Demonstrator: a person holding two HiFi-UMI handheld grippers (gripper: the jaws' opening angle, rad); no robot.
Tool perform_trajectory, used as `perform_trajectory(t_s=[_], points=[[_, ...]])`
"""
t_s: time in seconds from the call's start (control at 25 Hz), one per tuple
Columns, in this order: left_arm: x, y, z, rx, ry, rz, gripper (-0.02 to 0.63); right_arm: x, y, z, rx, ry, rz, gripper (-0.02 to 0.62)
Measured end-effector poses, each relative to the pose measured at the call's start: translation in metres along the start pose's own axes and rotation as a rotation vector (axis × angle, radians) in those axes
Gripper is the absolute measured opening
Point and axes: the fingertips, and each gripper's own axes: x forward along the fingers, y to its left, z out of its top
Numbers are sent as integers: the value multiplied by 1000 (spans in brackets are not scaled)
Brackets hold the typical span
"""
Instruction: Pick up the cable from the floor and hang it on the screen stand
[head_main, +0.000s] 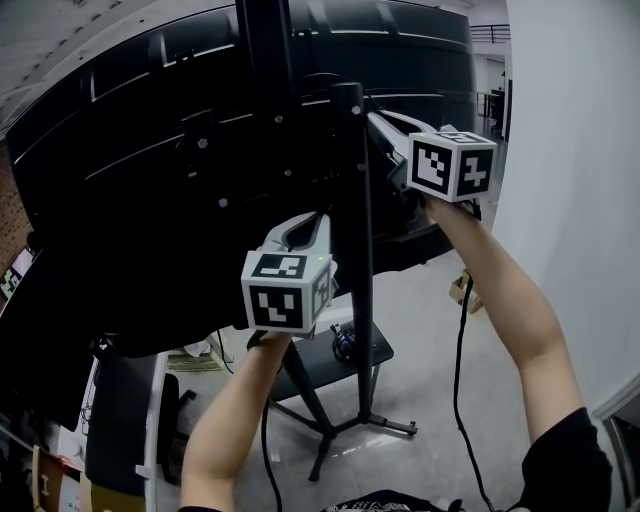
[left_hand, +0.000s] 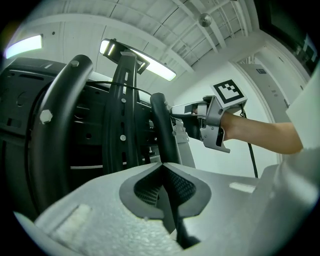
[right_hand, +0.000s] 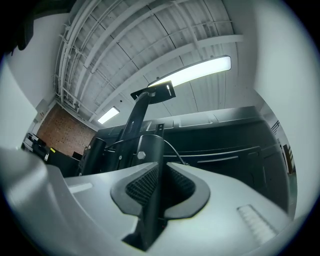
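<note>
The black cable (head_main: 459, 370) hangs from my right gripper down to the floor; another stretch (head_main: 265, 440) drops below my left gripper. The screen stand's black pole (head_main: 362, 280) rises behind the big dark screen (head_main: 150, 150). My right gripper (head_main: 375, 118) is held at the pole's top, shut on the cable (right_hand: 150, 215). My left gripper (head_main: 318, 215) sits lower, just left of the pole, shut on the cable (left_hand: 176, 222). In the left gripper view the pole (left_hand: 161, 125) stands right past the left gripper (left_hand: 162, 165), with the right gripper (left_hand: 175, 109) beyond. In the right gripper view the right gripper (right_hand: 157, 167) faces the pole top (right_hand: 149, 150).
The stand's tripod legs (head_main: 390, 425) spread on the grey floor, with a small black shelf (head_main: 320, 368) carrying a dark object (head_main: 343, 340). A white wall (head_main: 570, 200) is close on the right, a cardboard box (head_main: 465, 290) at its foot. Cluttered desks fill the lower left.
</note>
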Motion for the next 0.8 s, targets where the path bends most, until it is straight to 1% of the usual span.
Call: perform_trajectory(t_s=[0.16,0.32,0.4,0.6,0.8], points=[[-13,4,-8,-30,11,6,-2,-11,14,-16,6,31,-21,35],[-32,10,-14,-60,19,14,-2,-23,45,-36,34,58,-11,35],[-43,10,-18,-72,24,14,-2,-31,60,-47,35,75,-21,35],[-72,13,-32,-74,39,23,-2,-50,105,-78,11,117,-22,35],[-106,17,-49,-68,56,45,-2,-70,150,-104,14,145,-18,35]])
